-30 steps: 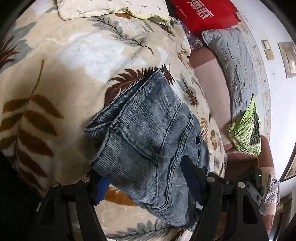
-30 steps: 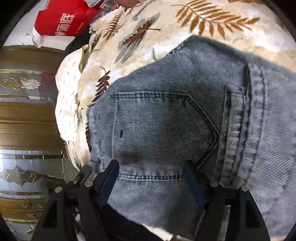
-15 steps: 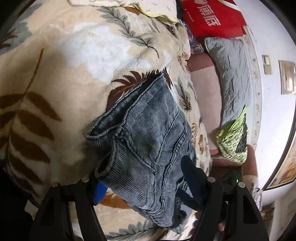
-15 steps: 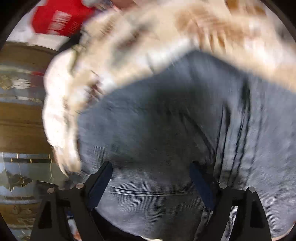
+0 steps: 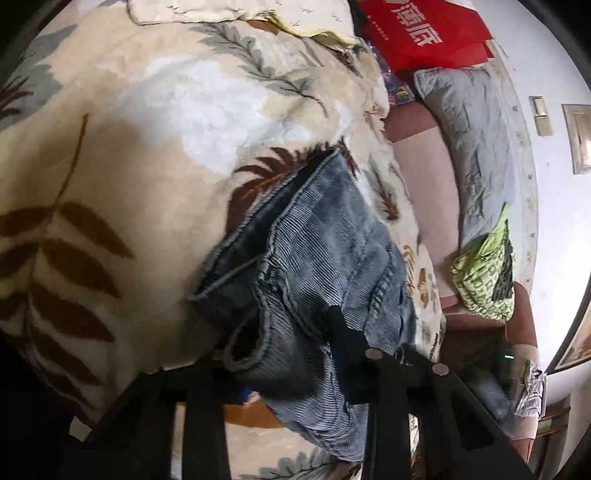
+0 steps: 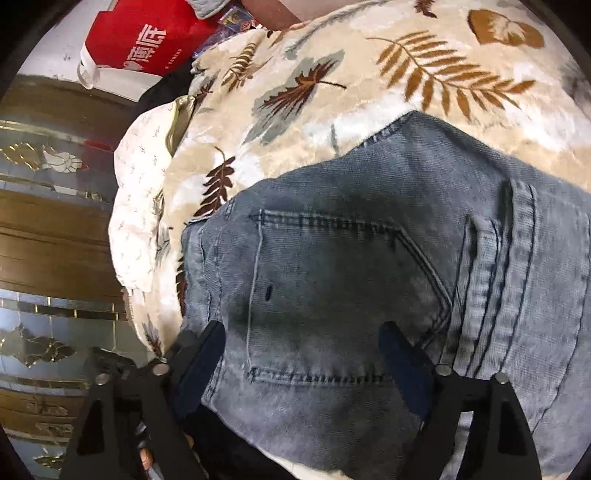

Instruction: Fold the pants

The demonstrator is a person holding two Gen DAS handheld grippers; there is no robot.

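Leaf-print blanket [image 5: 110, 155], white wall [image 5: 554, 66], glazed wooden cabinet [image 6: 48, 229].

White Chinese characters, hard to read, on red bag [image 5: 421, 33].

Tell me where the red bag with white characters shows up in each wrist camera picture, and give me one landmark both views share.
Left wrist view: the red bag sits at the top edge, right of centre, beyond the leaf-print blanket.
Right wrist view: the red bag sits in the top left corner, past the blanket's far edge.
Shared landmark: the grey-blue jeans lying on the blanket, nearest the camera in both.
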